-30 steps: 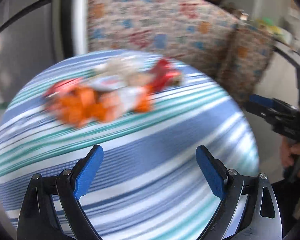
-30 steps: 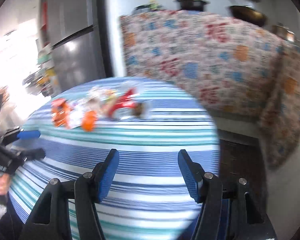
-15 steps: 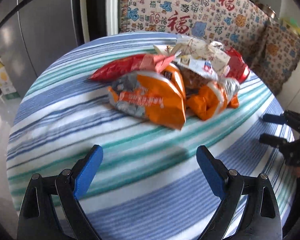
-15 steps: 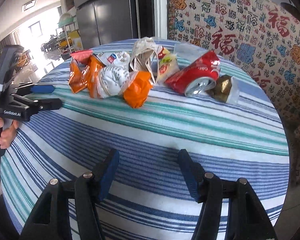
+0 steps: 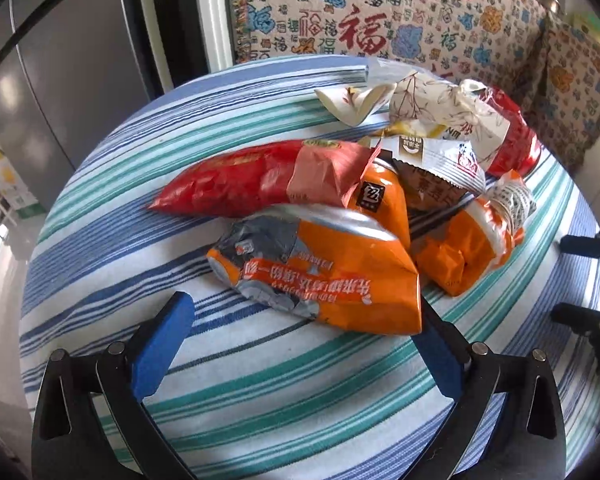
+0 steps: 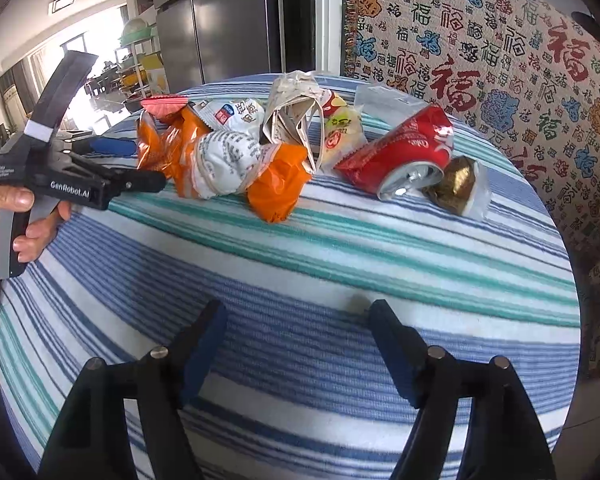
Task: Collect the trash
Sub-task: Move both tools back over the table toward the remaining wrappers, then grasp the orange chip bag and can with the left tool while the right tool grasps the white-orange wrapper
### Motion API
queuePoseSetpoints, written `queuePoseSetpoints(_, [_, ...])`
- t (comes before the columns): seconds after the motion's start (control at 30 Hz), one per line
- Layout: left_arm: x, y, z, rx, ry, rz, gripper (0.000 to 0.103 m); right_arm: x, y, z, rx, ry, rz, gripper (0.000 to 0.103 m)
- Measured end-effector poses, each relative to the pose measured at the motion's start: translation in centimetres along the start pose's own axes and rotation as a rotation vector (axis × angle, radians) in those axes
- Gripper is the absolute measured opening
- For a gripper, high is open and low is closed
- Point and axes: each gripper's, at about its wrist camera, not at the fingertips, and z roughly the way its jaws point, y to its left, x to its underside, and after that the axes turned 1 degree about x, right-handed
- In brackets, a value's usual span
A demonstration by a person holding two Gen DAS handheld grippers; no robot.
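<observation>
Flanking wrappers (image 5: pixel 324 280): crushed can (image 6: pixel 404 160)

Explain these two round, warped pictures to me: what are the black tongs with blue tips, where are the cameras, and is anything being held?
No robot here: a person holds a hand-operated gripper in each hand, each carrying a wide-angle camera looking along its fingers. One picture looks past the left gripper, the other past the right gripper, which also sees the person's hand holding the left tool. On the striped tablecloth lies a trash heap: an orange snack bag, a red snack bag, a crushed red can, a gold wrapper and crumpled paper. Both grippers' jaws have just been opening; both are empty.
</observation>
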Motion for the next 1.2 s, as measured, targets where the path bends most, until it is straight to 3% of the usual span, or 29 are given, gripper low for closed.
queuePoseSetpoints(0.23, [-0.5,0.8,-0.2,-0.003,-0.045,-0.037,0.103,-3.6,0.3,2.7,-0.045,0.021,-0.062,0.076])
queuePoseSetpoints(0.4, [-0.6,0.7,-0.3,0.009,-0.060,-0.023,0.102,-5.2,1.0,3.6,-0.068,-0.020,-0.074,0.072])
queuePoseSetpoints(0.47, [-0.4,0.9,-0.5,0.022,-0.064,-0.022,0.102,-5.7,1.4,3.9,-0.111,-0.018,-0.073,0.030])
queuePoseSetpoints(0.63, [1.1,1.9,-1.8,0.019,-0.059,0.006,0.102,-4.9,1.5,2.6,-0.090,-0.019,-0.081,0.028])
queuePoseSetpoints(0.8, [1.1,2.4,-2.9,0.034,-0.125,0.013,0.103,-2.5,-1.2,1.1,-0.034,0.045,0.047,0.028])
queuePoseSetpoints(0.97, [0.1,2.9,-2.5,0.083,-0.125,-0.010,0.103,-1.3,-1.4,0.1,-0.039,0.051,0.058,0.031])
queuePoseSetpoints(1.1, [0.2,2.2,-3.0,0.174,-0.116,0.015,0.102,-0.8,-0.9,-0.1,-0.024,0.044,0.036,0.033])
queuePoseSetpoints(1.2, [0.0,1.0,-3.3,0.115,-0.153,0.042,0.103,-0.5,-0.5,-0.3,-0.024,0.048,0.016,0.034])
